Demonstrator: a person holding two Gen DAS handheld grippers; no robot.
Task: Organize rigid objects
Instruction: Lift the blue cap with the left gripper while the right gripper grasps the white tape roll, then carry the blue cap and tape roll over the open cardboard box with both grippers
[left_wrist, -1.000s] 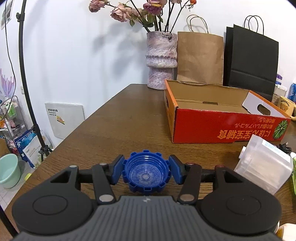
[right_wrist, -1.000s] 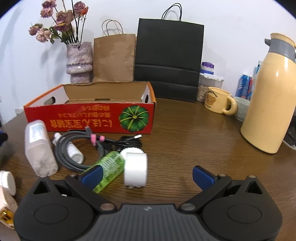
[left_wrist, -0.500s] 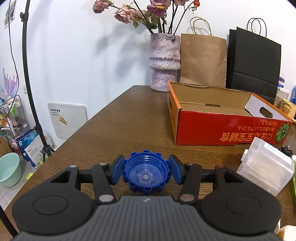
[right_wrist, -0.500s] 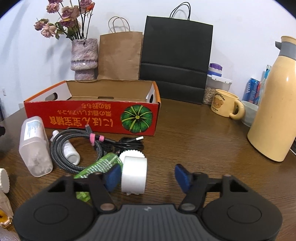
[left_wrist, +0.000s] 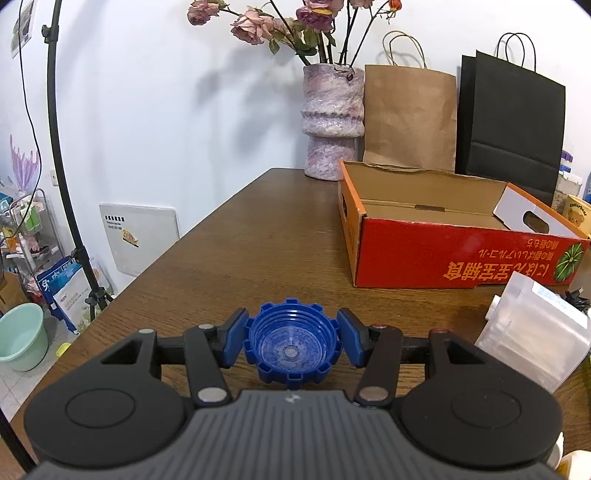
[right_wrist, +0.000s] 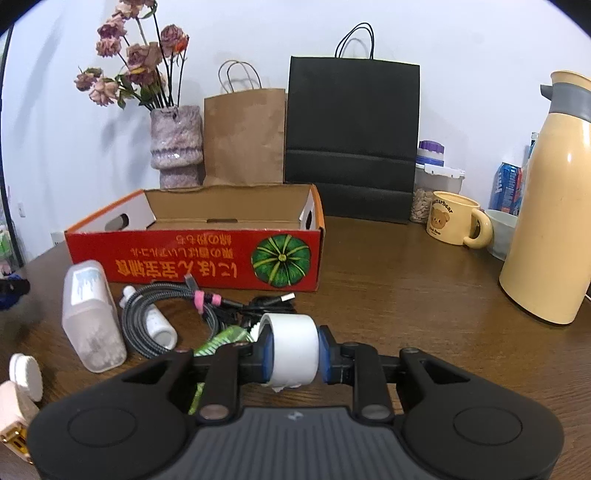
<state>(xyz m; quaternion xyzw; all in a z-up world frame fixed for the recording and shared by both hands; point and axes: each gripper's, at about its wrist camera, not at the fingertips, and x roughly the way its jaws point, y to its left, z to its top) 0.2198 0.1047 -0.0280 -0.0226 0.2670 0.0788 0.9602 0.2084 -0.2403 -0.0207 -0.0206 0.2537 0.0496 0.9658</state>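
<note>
Left wrist view: your left gripper (left_wrist: 291, 341) is clamped on a blue cap (left_wrist: 291, 345), its open side facing the camera, one blue pad against each side. It hangs over the near part of the brown table (left_wrist: 240, 240). The red box (left_wrist: 443, 254) stands ahead and to the right, open at the top, with a vase (left_wrist: 332, 122) and two paper bags behind it.

Right wrist view: your right gripper (right_wrist: 294, 354) grips a white tape roll (right_wrist: 291, 352) — its jaws have just been closing, and the pads now press on the roll's two flat faces. The roll sits low over the table, just in front of a coiled cable (right_wrist: 166, 314), a green bottle (right_wrist: 221, 341) and a small white bottle (right_wrist: 157, 325). A frosted plastic container (right_wrist: 92, 317) stands to the left — the red box (right_wrist: 192, 258) lies beyond them all.
</note>
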